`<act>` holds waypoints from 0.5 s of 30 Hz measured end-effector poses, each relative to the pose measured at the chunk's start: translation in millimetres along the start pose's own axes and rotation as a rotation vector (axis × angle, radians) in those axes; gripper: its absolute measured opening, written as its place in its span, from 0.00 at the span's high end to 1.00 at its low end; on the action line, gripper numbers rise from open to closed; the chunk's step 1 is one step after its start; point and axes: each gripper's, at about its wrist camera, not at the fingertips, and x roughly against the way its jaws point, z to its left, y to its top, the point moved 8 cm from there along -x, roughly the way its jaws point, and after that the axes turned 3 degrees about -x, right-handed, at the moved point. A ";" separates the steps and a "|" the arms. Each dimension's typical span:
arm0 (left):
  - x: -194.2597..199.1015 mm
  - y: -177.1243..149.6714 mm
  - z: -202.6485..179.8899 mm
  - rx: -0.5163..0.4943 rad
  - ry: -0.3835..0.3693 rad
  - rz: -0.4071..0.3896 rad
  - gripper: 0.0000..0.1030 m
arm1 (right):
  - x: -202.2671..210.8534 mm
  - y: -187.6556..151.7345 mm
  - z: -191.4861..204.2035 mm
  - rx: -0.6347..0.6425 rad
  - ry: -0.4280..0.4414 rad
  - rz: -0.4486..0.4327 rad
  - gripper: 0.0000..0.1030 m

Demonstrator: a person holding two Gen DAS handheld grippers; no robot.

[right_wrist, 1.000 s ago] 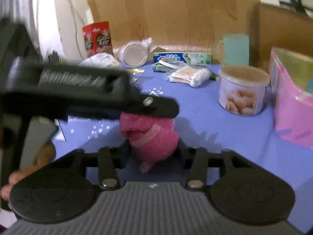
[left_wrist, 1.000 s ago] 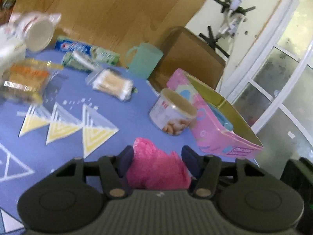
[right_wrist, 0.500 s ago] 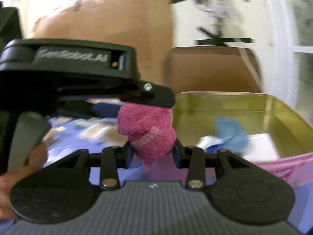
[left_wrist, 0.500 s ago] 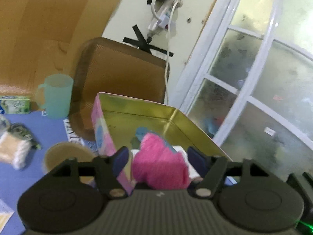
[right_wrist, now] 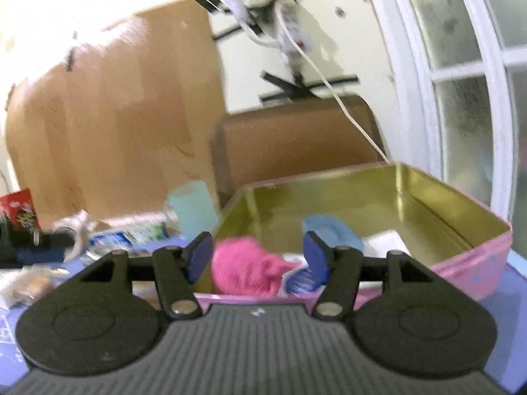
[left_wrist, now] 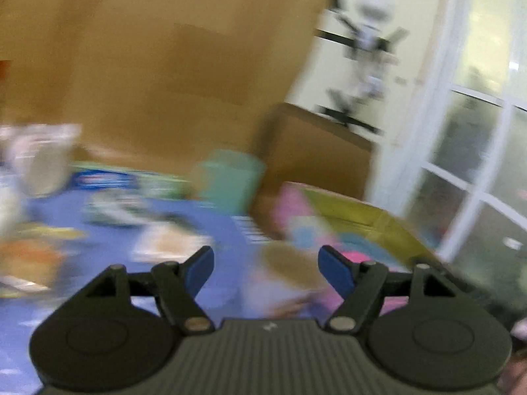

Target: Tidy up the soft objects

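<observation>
A pink fluffy soft object [right_wrist: 247, 271] lies inside the pink tin box with a gold inside [right_wrist: 378, 197], beside a blue soft item [right_wrist: 329, 230] and a white item [right_wrist: 385, 242]. My right gripper [right_wrist: 255, 255] is open and empty just above the box's near wall, with the pink object between and beyond its fingers. My left gripper [left_wrist: 265, 265] is open and empty over the blue tablecloth; its view is badly blurred. The box [left_wrist: 346, 217] shows to its right with a bit of pink [left_wrist: 355, 258] inside.
A round tub [left_wrist: 290, 270] stands in front of the left gripper. A mint green mug [left_wrist: 230, 177] [right_wrist: 194, 207], a blue-green packet [right_wrist: 128, 235], packets and a red carton [right_wrist: 19, 209] are on the table. A brown chair back [right_wrist: 290, 138] stands behind.
Both grippers have opened and let go of the pink soft object, which now lies in the box. The left gripper has swung away to the left, over the table.
</observation>
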 end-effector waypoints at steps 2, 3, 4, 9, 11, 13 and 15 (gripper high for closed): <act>14.8 -5.7 38.4 0.013 0.091 -0.012 0.30 | -2.2 4.1 21.6 0.007 0.070 0.009 0.47; 20.4 -8.7 55.6 0.014 0.138 -0.015 0.30 | -4.3 3.1 37.4 0.011 0.124 0.036 0.50; 24.8 -12.4 72.7 0.017 0.189 -0.013 0.30 | -8.6 0.9 49.8 0.014 0.170 0.065 0.51; 33.7 -27.6 125.4 0.094 0.270 -0.017 0.30 | -47.6 -26.4 136.0 0.081 0.341 0.263 0.57; 31.1 -34.1 133.3 0.136 0.266 -0.009 0.31 | -76.3 -34.4 172.1 0.101 0.371 0.327 0.57; 36.5 -30.4 134.5 0.141 0.251 -0.049 0.29 | -105.6 -39.1 203.8 0.130 0.379 0.371 0.56; 39.0 -29.5 132.0 0.134 0.235 -0.071 0.29 | -143.7 -44.7 231.4 0.160 0.398 0.428 0.42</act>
